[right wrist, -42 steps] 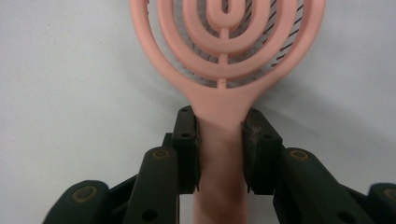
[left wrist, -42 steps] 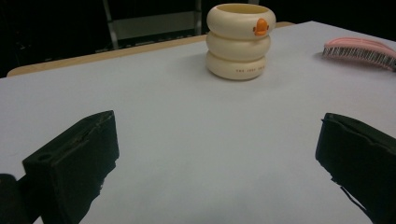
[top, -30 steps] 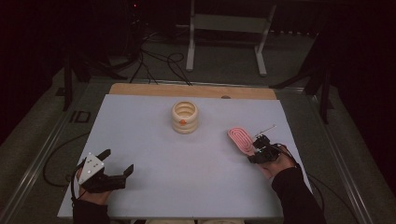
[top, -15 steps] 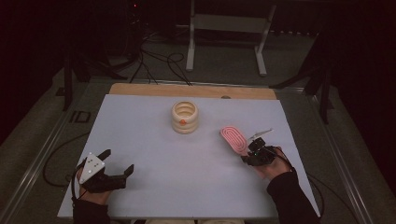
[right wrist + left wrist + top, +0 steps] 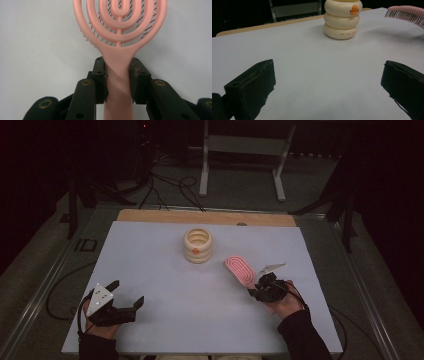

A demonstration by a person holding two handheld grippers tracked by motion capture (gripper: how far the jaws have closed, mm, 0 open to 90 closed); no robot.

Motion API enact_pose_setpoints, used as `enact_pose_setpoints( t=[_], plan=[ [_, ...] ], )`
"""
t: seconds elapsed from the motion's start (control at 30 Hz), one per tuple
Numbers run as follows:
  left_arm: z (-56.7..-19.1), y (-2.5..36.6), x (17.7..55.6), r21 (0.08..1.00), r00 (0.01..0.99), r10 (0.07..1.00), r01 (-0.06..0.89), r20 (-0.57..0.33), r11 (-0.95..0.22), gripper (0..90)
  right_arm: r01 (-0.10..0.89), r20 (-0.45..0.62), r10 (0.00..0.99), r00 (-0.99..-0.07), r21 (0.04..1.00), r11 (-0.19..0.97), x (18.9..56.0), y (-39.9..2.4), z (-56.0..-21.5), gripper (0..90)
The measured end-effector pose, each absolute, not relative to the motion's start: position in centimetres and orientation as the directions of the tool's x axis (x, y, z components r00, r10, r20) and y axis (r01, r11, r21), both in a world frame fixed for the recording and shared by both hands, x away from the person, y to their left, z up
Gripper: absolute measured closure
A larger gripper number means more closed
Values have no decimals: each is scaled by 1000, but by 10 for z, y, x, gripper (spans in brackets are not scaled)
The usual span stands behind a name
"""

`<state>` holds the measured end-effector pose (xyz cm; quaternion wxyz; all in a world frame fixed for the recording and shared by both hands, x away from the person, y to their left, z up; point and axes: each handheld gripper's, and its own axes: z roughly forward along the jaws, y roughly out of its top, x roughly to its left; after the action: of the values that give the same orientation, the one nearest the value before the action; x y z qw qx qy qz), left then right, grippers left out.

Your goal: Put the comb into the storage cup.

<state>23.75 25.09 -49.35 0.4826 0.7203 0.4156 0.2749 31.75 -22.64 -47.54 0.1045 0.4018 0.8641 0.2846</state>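
A pink hairbrush [image 5: 240, 271] with a looped, vented head is held just above the white table [image 5: 150, 265] at the right. My right gripper [image 5: 262, 288] is shut on its handle; in the right gripper view both jaws press the pink hairbrush [image 5: 119, 62] handle, bristles facing down. A cream ribbed holder [image 5: 198, 245] with an orange mark stands near the table's middle back, and this ribbed holder [image 5: 343, 18] appears far ahead in the left gripper view. My left gripper [image 5: 127, 296] rests at the front left, open, with nothing between its jaws. The brush's bristled edge [image 5: 405, 13] shows at upper right there.
A wooden strip [image 5: 205, 217] runs along the table's far edge. Cables [image 5: 165, 185] and a metal stand [image 5: 245, 150] lie on the dark floor beyond. A bare stretch of table lies between the two grippers.
My right gripper has carried the pink hairbrush leftward, closer to the ribbed holder. The left gripper has stayed where it was.
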Motion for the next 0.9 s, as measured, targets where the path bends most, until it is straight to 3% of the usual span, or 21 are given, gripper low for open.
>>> enact_pose_setpoints(
  t=[0.8, 0.9],
  plan=[
    [-495, 244, 239, 916, 521, 853, 346, -8, -202, 5, 544, 52, 704, -708, 675, 498, 304, -197, -471, 699],
    [-494, 238, 239, 918, 538, 842, 348, -29, -191, 5, 514, 6, 706, -708, 690, 510, 301, -190, -471, 702]
  ],
)
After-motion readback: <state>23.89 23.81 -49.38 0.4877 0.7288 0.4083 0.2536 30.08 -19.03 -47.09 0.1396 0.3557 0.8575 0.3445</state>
